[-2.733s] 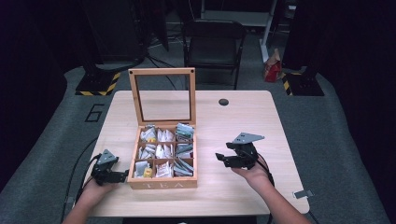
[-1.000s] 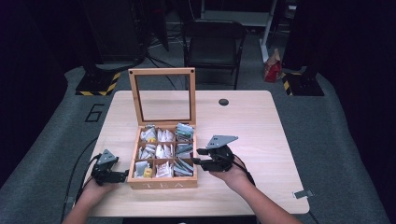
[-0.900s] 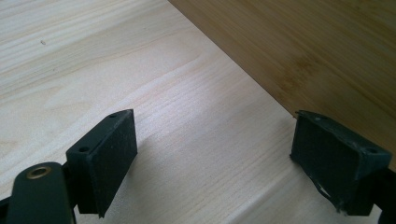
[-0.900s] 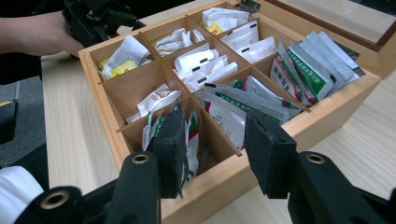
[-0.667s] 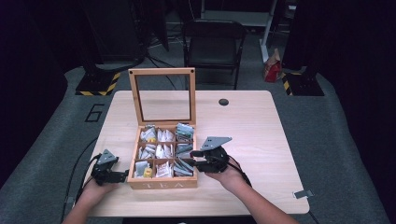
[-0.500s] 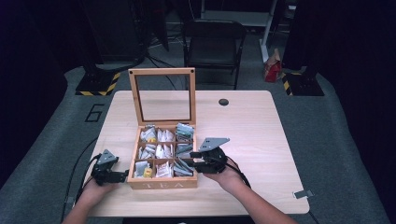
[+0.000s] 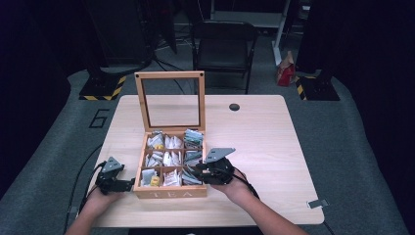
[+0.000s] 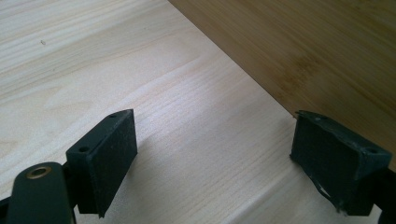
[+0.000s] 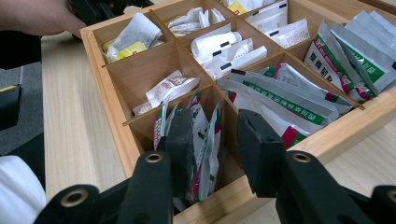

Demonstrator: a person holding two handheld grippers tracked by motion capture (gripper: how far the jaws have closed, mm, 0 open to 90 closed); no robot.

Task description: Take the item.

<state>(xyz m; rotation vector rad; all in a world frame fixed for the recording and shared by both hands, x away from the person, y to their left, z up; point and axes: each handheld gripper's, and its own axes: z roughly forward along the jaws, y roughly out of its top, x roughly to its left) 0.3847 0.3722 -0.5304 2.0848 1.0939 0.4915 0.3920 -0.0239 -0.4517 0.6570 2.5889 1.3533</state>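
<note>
There, the green-and-white foil tea sachets [image 9: 205, 140] stood upright in the near right compartment of the open wooden tea box [image 7: 169, 192]. The right tool [image 9: 215, 144] had dipped into that compartment, its jaws either side of the sachets and just closing, the pads not yet plainly pressing them. Left of the box, the left tool [image 8: 210, 154] rested low over the pale wooden counter [image 7: 264, 132], jaws wide apart with nothing between, one jaw just beside the box's wall.
</note>
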